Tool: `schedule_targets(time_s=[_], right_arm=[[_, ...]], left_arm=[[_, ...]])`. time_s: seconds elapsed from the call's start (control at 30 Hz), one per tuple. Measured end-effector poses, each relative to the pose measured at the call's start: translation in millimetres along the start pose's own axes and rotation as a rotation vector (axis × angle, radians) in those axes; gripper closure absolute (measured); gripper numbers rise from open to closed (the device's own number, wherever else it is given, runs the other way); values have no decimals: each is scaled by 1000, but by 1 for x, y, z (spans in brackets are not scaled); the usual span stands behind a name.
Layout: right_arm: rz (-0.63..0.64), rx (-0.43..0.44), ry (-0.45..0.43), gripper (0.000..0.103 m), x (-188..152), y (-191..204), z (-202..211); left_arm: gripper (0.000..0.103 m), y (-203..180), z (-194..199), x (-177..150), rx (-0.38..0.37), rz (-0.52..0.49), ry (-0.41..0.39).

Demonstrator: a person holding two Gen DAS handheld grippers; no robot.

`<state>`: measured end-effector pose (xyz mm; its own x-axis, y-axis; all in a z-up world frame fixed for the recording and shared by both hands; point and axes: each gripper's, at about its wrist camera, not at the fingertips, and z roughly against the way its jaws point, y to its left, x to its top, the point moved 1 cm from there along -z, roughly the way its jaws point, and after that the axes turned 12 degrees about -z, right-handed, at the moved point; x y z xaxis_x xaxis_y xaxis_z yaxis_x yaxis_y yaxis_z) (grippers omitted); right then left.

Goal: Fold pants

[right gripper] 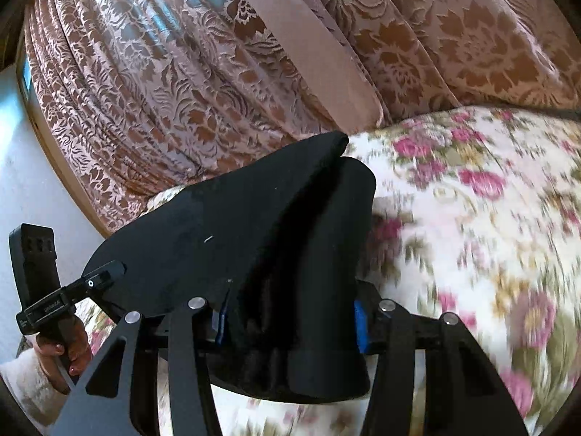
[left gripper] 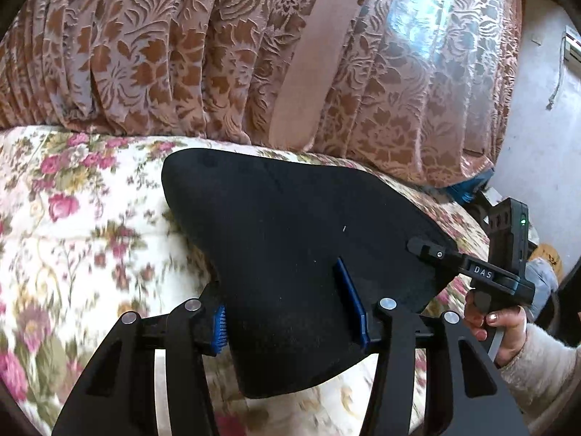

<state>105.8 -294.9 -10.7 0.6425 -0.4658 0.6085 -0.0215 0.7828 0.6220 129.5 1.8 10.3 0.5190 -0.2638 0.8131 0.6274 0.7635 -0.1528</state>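
Observation:
Black pants [left gripper: 290, 218] hang bunched over a floral bedspread [left gripper: 72, 236], held up by both grippers. In the left wrist view my left gripper [left gripper: 287, 319] is shut on a thick fold of the cloth, with its blue pads [left gripper: 219, 330] pressing either side. My right gripper [left gripper: 426, 247] bites the pants' right edge there. In the right wrist view the right gripper [right gripper: 290, 323] is shut on a rolled fold of the pants [right gripper: 225, 225], and the left gripper [right gripper: 105, 274] clamps the left edge. The lower part of the pants is hidden behind the fingers.
A brown patterned curtain [left gripper: 181, 54] hangs right behind the bed. A pale wall [left gripper: 537, 145] stands at the right in the left wrist view. A hand [left gripper: 504, 330] in a fuzzy sleeve holds the right gripper's handle; the other hand [right gripper: 61, 345] holds the left one.

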Motion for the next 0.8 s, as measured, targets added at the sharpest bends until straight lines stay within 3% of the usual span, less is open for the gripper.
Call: schedule_targets(time_s=[0.37, 0.57, 0.6, 0.7, 0.8], right_arm=[[47, -17, -113, 55, 88, -37, -79], [-6, -94, -96, 49, 105, -74, -121], [-41, -109, -85, 44, 103, -83, -126], [-200, -88, -57, 26, 101, -118, -130], [-233, -73, -38, 24, 101, -127, -133]], left_arm=[[53, 49, -89, 59, 75, -5, -63], [53, 66, -142, 66, 112, -2, -24], [53, 69, -152, 62, 117, 3, -5], [44, 65, -162, 46, 145, -42, 5], [30, 73, -163, 43, 145, -2, 8]])
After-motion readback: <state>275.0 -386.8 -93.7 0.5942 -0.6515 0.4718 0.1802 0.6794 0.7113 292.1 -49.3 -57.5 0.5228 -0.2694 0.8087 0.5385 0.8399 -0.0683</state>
